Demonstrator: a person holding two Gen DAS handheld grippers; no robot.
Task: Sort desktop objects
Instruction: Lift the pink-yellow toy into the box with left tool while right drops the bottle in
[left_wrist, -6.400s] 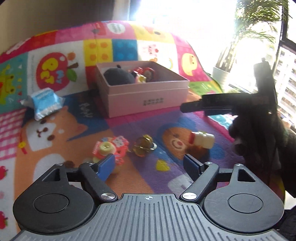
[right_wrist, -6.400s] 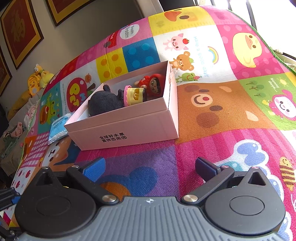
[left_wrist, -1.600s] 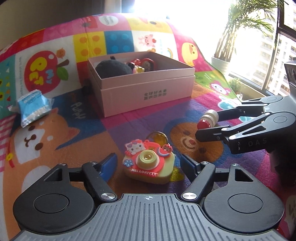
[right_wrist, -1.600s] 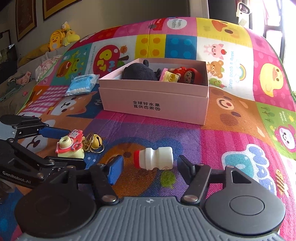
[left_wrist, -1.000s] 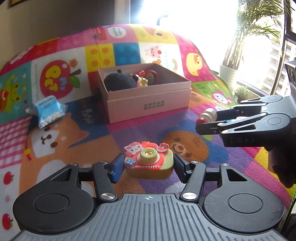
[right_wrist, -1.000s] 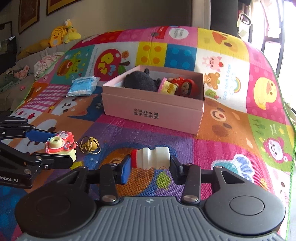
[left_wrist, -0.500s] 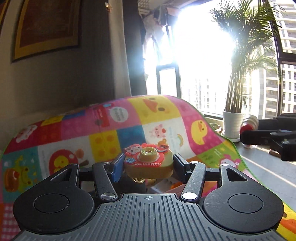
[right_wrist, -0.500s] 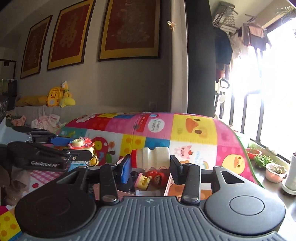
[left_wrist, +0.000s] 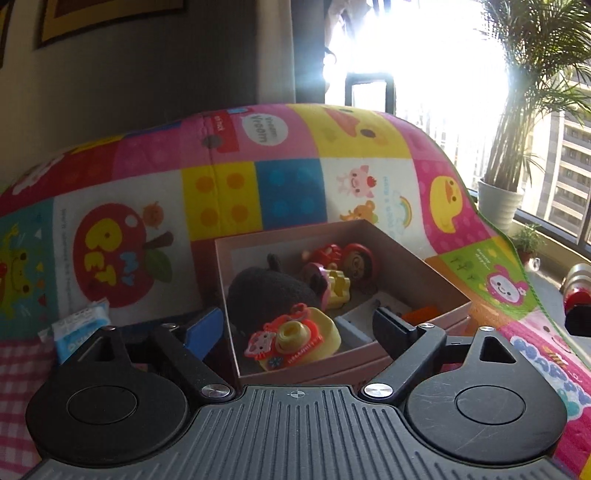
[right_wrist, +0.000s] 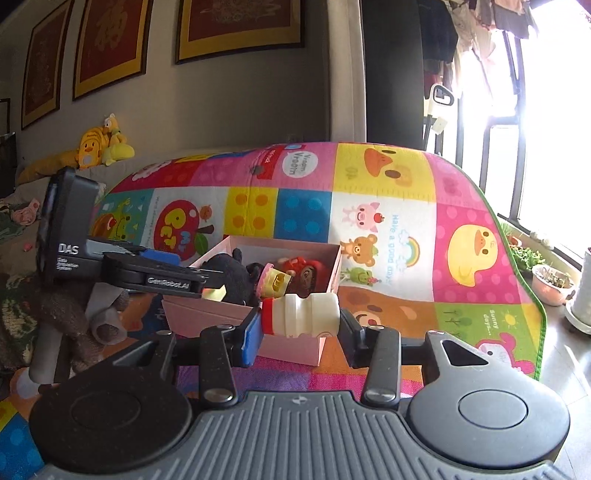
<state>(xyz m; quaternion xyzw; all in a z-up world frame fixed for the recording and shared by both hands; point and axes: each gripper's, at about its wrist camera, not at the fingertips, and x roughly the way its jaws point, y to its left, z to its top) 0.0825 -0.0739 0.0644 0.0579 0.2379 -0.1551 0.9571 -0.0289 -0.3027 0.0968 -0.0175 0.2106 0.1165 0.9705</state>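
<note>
My left gripper (left_wrist: 297, 326) is open over the near end of the pink box (left_wrist: 436, 284). The yellow Hello Kitty toy camera (left_wrist: 293, 338) lies inside the box, between the spread jaws, beside a black plush (left_wrist: 269, 295), a red doll (left_wrist: 354, 258) and a small yellow toy (left_wrist: 338, 288). My right gripper (right_wrist: 297, 326) is shut on a white bottle with a red cap (right_wrist: 299, 314), held sideways above the near right corner of the pink box (right_wrist: 295, 347). The left gripper (right_wrist: 207, 282) shows in the right wrist view over the box.
The box stands on a colourful cartoon play mat (left_wrist: 291, 184). A blue-and-white packet (left_wrist: 79, 328) lies on the mat left of the box. A potted palm (left_wrist: 498, 206) stands by the window at right. Yellow plush toys (right_wrist: 99, 147) sit by the far wall.
My left gripper has opened and let the toy camera go into the pink box. Both grippers have tipped down toward the box. The right gripper still holds the bottle.
</note>
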